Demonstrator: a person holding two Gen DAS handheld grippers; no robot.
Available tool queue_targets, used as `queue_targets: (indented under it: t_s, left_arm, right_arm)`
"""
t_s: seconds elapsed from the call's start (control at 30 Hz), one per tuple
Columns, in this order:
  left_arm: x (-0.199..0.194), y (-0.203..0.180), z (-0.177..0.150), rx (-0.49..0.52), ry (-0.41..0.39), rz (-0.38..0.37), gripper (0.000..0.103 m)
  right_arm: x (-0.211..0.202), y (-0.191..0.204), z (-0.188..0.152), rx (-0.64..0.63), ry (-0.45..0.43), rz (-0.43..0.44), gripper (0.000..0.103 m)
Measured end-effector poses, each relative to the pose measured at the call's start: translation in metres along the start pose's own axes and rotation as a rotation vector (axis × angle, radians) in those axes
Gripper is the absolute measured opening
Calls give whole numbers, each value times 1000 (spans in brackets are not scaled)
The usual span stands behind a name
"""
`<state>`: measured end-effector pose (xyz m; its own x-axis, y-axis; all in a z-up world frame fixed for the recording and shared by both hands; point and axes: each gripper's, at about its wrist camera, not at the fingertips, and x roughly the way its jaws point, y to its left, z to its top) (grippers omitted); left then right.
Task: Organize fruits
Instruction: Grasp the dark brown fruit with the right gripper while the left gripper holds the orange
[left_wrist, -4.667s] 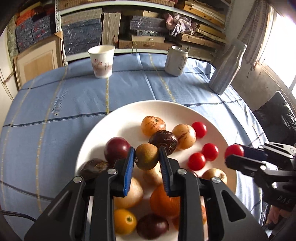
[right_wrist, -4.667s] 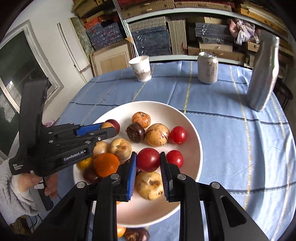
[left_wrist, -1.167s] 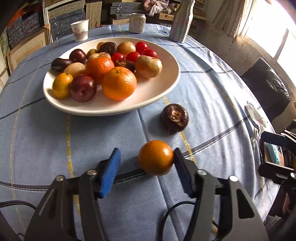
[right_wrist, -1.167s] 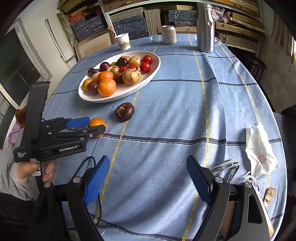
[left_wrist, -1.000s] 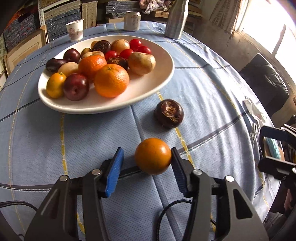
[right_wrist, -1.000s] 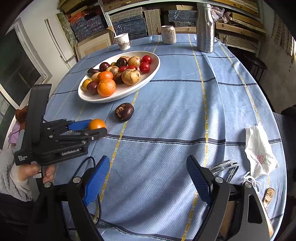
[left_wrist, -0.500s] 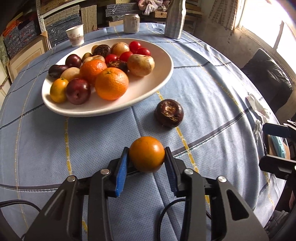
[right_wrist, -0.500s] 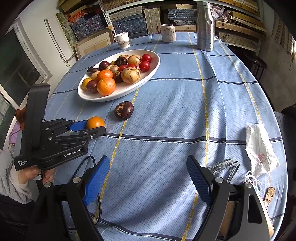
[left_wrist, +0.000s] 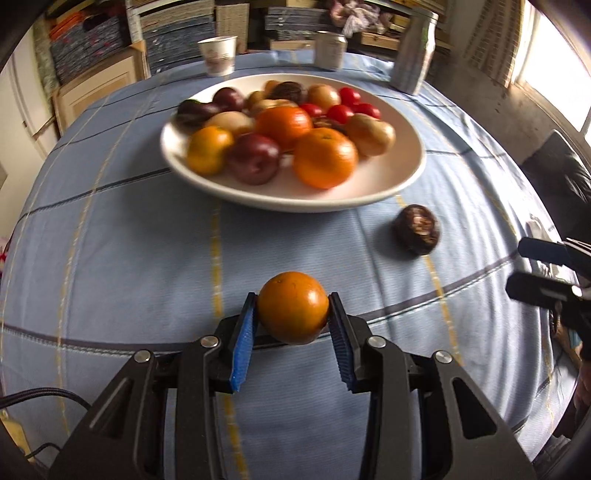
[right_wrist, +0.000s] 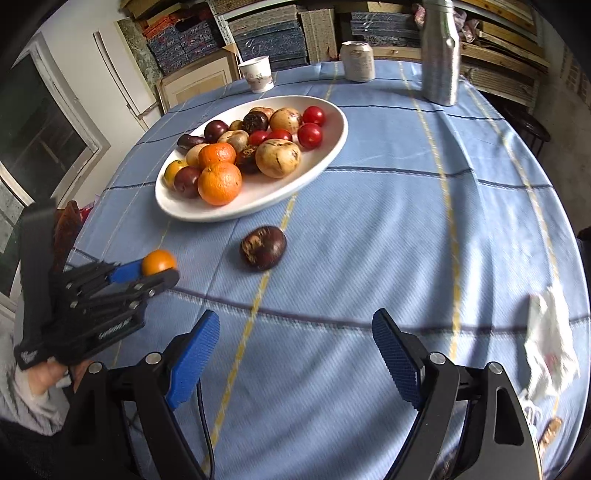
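Above the blue tablecloth, small orange clamped between left gripper pads, near white fruit plate, dark fruit beside it, right gripper spread wide, empty.

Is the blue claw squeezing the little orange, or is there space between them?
Touching. In the left wrist view the left claw has both blue pads pressed against the sides of the small orange, with no gap on either side.

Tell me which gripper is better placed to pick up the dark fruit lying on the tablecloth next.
Right. The right gripper is open and empty, facing the dark fruit across bare tablecloth. The left gripper is shut on the small orange, so it's occupied.
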<state>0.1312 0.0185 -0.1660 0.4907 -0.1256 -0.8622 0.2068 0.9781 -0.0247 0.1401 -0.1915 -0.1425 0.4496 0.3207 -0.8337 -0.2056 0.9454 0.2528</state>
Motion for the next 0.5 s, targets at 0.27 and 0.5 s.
queue_targets:
  t_s: [0.27, 0.5]
  left_arm:
    - [-2, 21, -3, -50, -8, 24, 38]
    - [0, 22, -2, -62, -14, 13, 38]
  right_arm:
    - [28, 24, 29, -60, 8, 6, 86]
    - [49, 34, 42, -106, 29, -2, 86]
